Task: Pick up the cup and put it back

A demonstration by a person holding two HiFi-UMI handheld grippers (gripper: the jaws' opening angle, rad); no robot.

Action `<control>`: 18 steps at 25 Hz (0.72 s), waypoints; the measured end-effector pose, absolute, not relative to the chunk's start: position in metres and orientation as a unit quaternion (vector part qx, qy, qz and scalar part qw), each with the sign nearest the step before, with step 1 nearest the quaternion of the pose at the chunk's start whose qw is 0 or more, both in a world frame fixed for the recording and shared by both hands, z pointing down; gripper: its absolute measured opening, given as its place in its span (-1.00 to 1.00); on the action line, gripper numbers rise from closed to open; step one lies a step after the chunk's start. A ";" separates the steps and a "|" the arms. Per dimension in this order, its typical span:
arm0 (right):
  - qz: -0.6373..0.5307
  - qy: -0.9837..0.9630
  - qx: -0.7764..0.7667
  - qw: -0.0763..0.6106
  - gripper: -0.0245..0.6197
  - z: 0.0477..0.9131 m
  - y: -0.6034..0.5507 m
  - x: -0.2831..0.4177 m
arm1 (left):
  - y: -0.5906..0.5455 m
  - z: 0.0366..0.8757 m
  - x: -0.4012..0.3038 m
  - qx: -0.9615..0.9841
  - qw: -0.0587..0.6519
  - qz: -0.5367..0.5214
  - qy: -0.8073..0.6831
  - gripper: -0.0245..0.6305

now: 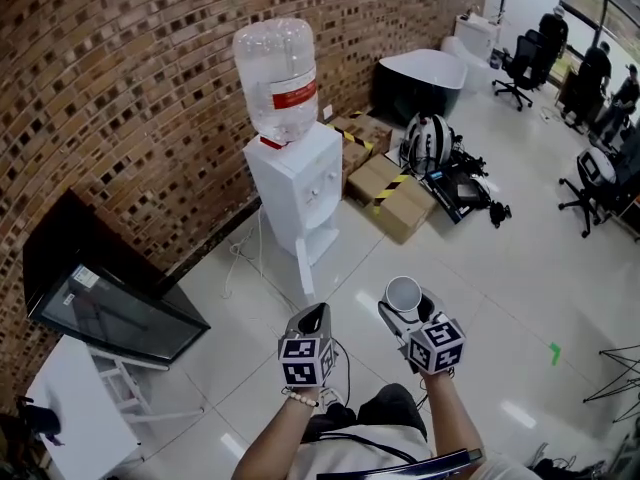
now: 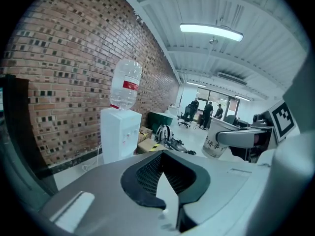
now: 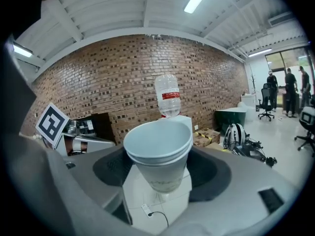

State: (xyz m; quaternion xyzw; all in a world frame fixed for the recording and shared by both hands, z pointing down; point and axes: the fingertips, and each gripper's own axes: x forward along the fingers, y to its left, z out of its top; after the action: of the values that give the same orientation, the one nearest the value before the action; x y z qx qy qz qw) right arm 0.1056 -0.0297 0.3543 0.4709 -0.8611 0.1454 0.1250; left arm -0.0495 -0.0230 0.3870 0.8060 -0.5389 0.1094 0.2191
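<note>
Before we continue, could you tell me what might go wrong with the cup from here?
The right gripper pinches the paper cup by its thin wall: a tighter squeeze may crush it, a looser one may drop it. A cable lies on the floor by the water dispenser, a possible trip hazard.

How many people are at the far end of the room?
3: first person nearest the brick wall, second person beside them, third person at the right edge. Others may be hidden.
</note>
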 end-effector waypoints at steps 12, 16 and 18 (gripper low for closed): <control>0.140 -0.866 0.459 0.142 0.11 0.426 -0.158 0.079 | -0.097 0.443 -0.056 0.781 0.258 0.115 -0.557 -0.91; 0.131 -0.874 0.441 0.156 0.11 0.476 -0.214 0.073 | -0.139 0.473 -0.052 0.768 0.257 0.107 -0.577 -0.91; 0.128 -0.878 0.432 0.164 0.11 0.510 -0.241 0.070 | -0.158 0.498 -0.050 0.758 0.260 0.105 -0.590 -0.91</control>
State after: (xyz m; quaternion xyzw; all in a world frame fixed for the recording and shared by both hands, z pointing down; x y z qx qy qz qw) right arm 0.0701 -0.2414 0.5096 0.4319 -0.8775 0.1284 0.1640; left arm -0.0504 -0.1577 0.4978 0.7576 -0.5896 0.1050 0.2596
